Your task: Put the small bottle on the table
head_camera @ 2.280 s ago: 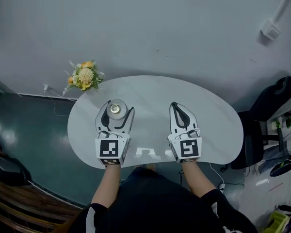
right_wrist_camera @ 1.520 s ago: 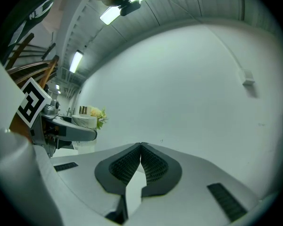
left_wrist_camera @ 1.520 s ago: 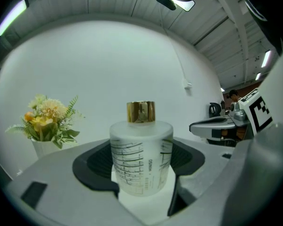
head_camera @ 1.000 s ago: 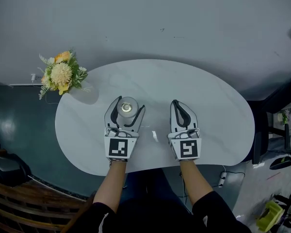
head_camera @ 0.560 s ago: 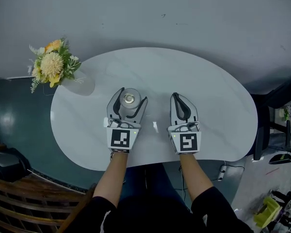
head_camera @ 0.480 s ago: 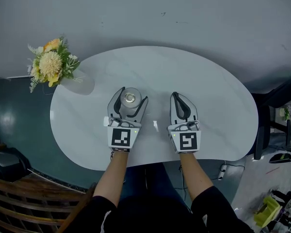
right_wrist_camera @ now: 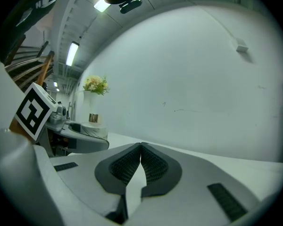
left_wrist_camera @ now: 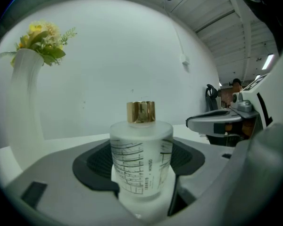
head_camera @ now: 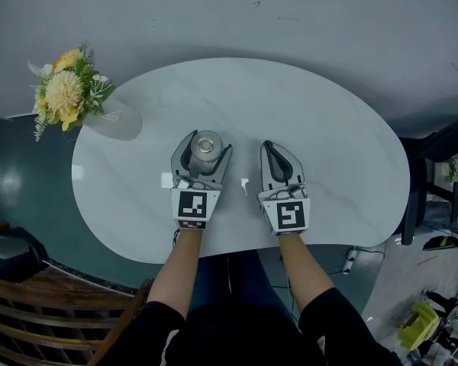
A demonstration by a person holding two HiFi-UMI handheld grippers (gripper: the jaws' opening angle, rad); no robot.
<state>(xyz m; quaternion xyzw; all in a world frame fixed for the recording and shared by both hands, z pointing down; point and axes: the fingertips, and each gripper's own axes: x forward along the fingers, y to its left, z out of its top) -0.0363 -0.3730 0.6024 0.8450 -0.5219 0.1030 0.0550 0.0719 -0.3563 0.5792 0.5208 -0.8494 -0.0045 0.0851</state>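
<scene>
The small bottle (head_camera: pixel 206 145) is frosted glass with a gold cap (left_wrist_camera: pixel 141 112) and stands upright. My left gripper (head_camera: pixel 206 146) is shut on the small bottle (left_wrist_camera: pixel 141 166), with a jaw on either side of its body. It is over the near middle of the white oval table (head_camera: pixel 328 151). I cannot tell whether the bottle's base touches the tabletop. My right gripper (head_camera: pixel 272 146) lies just to the right of the left gripper, shut with nothing in it. Its pads (right_wrist_camera: pixel 153 166) meet at the tips. The right gripper view also shows the bottle (right_wrist_camera: pixel 93 121) at its left.
A white vase (head_camera: pixel 113 122) of yellow and white flowers (head_camera: pixel 63 94) stands at the table's far left edge, and also shows in the left gripper view (left_wrist_camera: pixel 23 102). A plain pale wall (head_camera: pixel 237 14) runs behind the table. A dark wooden chair (head_camera: pixel 30 311) is at lower left.
The head view has shifted, so the table and flowers now lie higher and further left. The left gripper keeps hold of the bottle. The right gripper has drifted slightly left, still shut.
</scene>
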